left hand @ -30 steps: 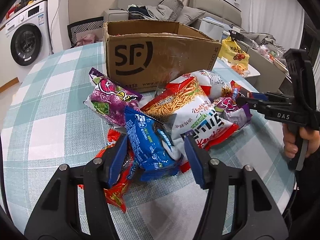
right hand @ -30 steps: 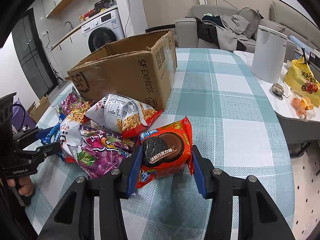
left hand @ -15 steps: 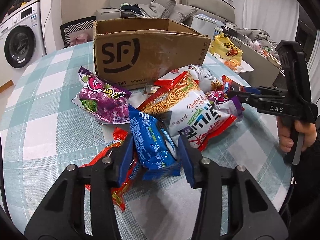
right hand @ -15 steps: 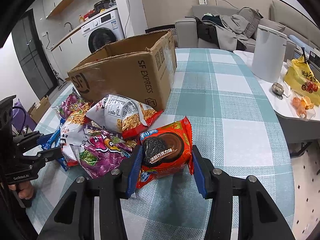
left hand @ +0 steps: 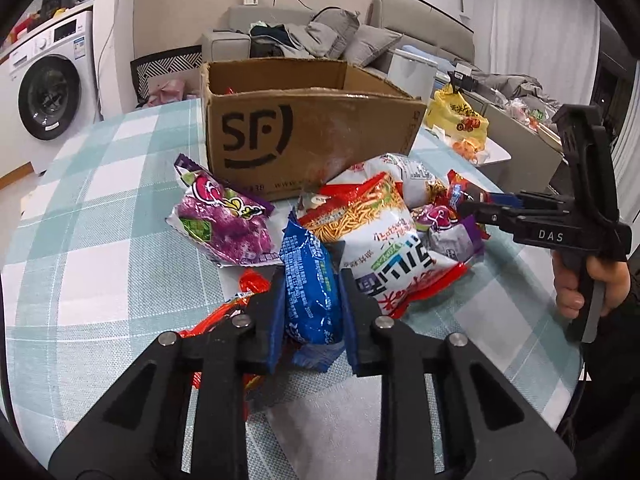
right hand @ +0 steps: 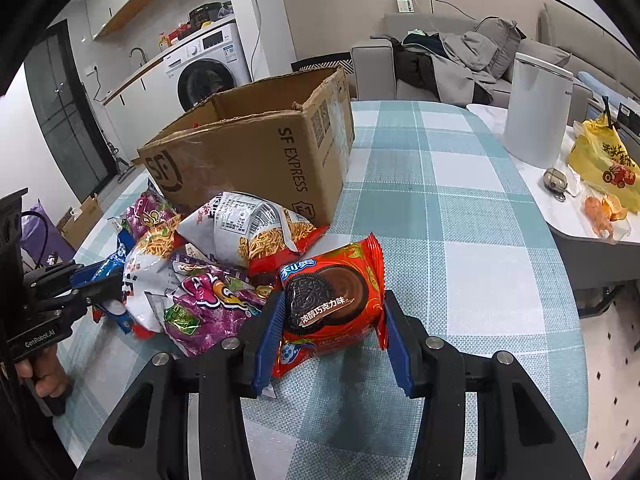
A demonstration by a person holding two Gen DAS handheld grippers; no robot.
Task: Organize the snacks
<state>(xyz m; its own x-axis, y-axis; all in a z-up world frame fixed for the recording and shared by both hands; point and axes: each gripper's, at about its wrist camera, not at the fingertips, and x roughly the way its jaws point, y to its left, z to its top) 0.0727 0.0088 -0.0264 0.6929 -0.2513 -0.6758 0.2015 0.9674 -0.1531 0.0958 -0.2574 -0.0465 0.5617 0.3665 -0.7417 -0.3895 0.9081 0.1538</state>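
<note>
Snacks: a heap of packets lies on the checked tablecloth (left hand: 100,208), just in front of the cardboard box (left hand: 304,136).
Blue packet (left hand: 310,292): stands on edge, long axis running away from the left wrist camera toward the box, its near sealed end low by the cloth.
Left gripper (left hand: 310,312): angled downward; its jaws have just been closing and now pinch the blue packet from both sides.
Red cookie packet (right hand: 332,300): at the heap's right edge, face toward the camera, long axis across the view, tilted up at the far end.
Right gripper (right hand: 332,332): angled downward, clamped on the red cookie packet's two short ends.
Hands: a hand (left hand: 580,284) grips the right gripper's handle; another hand (right hand: 44,376) grips the left one's.
Neighbours: purple packet (left hand: 224,220) left of the blue one, noodle packet (left hand: 380,236) right of it.
</note>
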